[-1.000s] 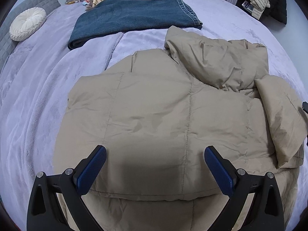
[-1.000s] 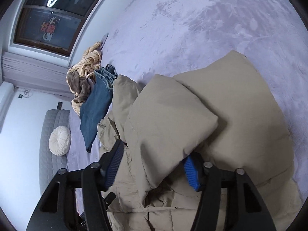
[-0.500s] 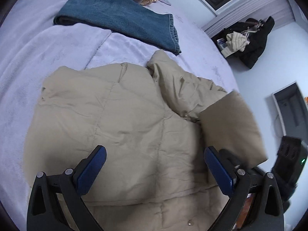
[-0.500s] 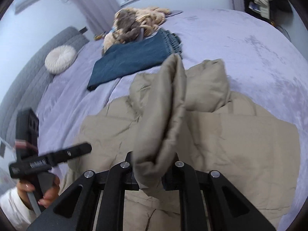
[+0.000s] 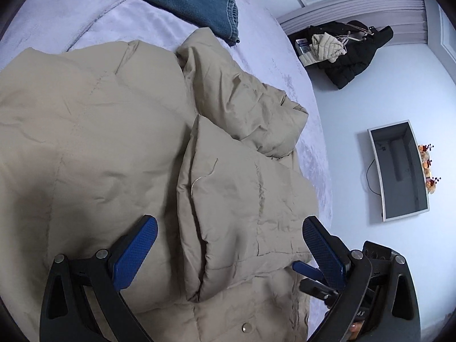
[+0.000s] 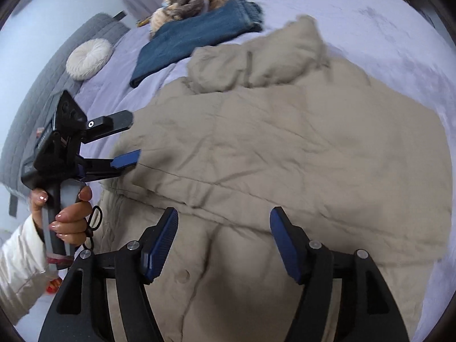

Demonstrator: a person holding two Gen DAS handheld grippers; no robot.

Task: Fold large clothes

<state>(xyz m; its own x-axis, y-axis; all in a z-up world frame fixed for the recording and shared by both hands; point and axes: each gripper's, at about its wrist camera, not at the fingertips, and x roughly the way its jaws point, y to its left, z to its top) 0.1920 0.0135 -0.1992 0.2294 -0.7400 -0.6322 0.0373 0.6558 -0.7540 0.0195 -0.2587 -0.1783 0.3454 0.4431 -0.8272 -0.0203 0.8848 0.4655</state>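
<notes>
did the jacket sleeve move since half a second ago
Yes. The sleeve had hung pinched in the right gripper; now it lies flat across the jacket, and the opening jaws are empty, jeans unmoved.

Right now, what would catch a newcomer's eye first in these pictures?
A big tan puffer jacket spread over the lilac bed, one sleeve folded across its body. Both grippers, left and right, hover over it with nothing between the jaws, the right's opening. Behind lie folded jeans.
</notes>
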